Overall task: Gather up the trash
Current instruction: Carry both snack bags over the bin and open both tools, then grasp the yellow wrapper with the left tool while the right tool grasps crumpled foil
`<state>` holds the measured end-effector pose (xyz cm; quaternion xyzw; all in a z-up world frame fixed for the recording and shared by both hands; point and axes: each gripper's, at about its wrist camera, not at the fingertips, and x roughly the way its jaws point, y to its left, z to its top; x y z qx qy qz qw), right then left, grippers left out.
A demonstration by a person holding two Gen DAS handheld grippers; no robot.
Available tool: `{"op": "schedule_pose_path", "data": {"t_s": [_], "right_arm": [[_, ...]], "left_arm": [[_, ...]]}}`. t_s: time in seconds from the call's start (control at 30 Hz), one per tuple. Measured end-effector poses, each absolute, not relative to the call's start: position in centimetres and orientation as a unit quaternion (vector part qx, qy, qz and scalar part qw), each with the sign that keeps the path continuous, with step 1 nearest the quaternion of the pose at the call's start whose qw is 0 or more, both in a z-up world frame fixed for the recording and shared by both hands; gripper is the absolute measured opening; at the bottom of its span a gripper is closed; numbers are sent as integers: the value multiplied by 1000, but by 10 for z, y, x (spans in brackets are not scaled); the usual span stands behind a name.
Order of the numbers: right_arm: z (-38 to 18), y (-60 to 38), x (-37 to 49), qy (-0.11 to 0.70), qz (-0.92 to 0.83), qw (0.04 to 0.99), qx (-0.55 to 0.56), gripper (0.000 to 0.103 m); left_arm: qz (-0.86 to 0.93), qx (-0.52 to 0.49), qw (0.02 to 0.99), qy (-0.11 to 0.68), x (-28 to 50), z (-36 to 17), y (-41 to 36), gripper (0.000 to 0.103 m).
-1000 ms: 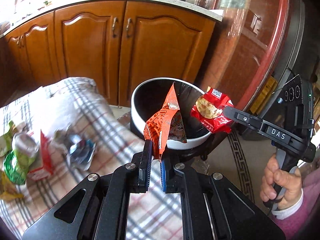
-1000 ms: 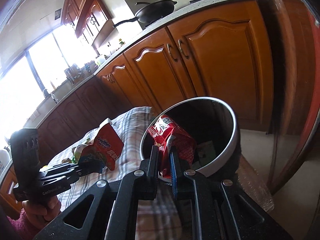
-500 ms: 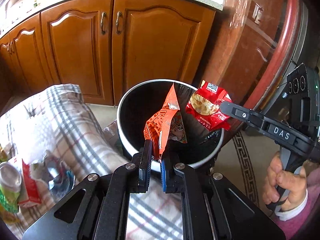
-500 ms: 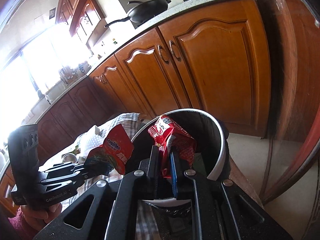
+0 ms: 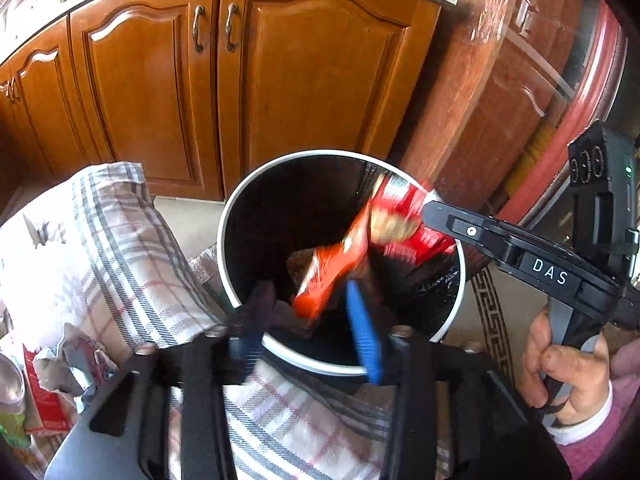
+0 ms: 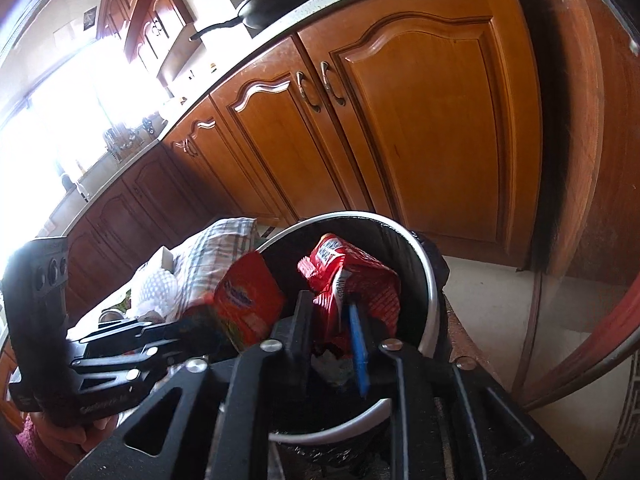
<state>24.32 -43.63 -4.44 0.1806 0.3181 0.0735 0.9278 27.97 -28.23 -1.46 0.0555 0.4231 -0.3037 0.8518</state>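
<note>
Over the black bin with a white rim (image 5: 222, 240), my left gripper (image 5: 310, 322) has its jaws opening. The orange wrapper (image 5: 334, 270) is a blur between and beyond the spread fingers, loose and dropping into the bin. My right gripper (image 6: 330, 332) hangs over the same bin (image 6: 434, 284), its jaws also opening. The red snack wrapper (image 6: 354, 276) still stands between its fingers, and the pads no longer seem to press it. In the left wrist view that red wrapper (image 5: 400, 220) blurs at the right gripper's tips (image 5: 434, 212). Paper scraps lie in the bin.
A checked cloth (image 5: 120, 248) covers the table left of the bin, with crumpled wrappers and a red carton (image 5: 44, 396) at its left end. Wooden cabinet doors (image 5: 304, 80) stand behind. A hand (image 5: 568, 372) holds the right gripper's handle.
Both grippers moved over the bin, then their jaws spread apart. The orange wrapper left the left gripper's grip and tips down into the bin. The red wrapper has come loose.
</note>
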Motion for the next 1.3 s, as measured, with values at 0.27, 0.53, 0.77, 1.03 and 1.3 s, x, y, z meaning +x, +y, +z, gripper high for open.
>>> {"op": "schedule_pose_path", "data": {"t_s": [0.27, 0.53, 0.77, 1.03, 1.3], "right_arm": [[-41, -439, 229, 297, 81, 929, 207, 70], [-39, -413, 200, 277, 90, 931, 220, 93], [-39, -368, 182, 280, 115, 932, 201, 95], [-49, -320, 178, 305, 151, 922, 183, 96], [-53, -278, 180, 316, 178, 917, 163, 95]], "left_arm": [[-292, 35, 866, 404, 259, -10, -259, 67], [-261, -15, 886, 384, 223, -8, -206, 73], [-226, -42, 895, 383, 198, -16, -157, 74], [-180, -82, 901, 387, 178, -25, -95, 74], [-136, -109, 905, 387, 168, -32, -48, 73]]}}
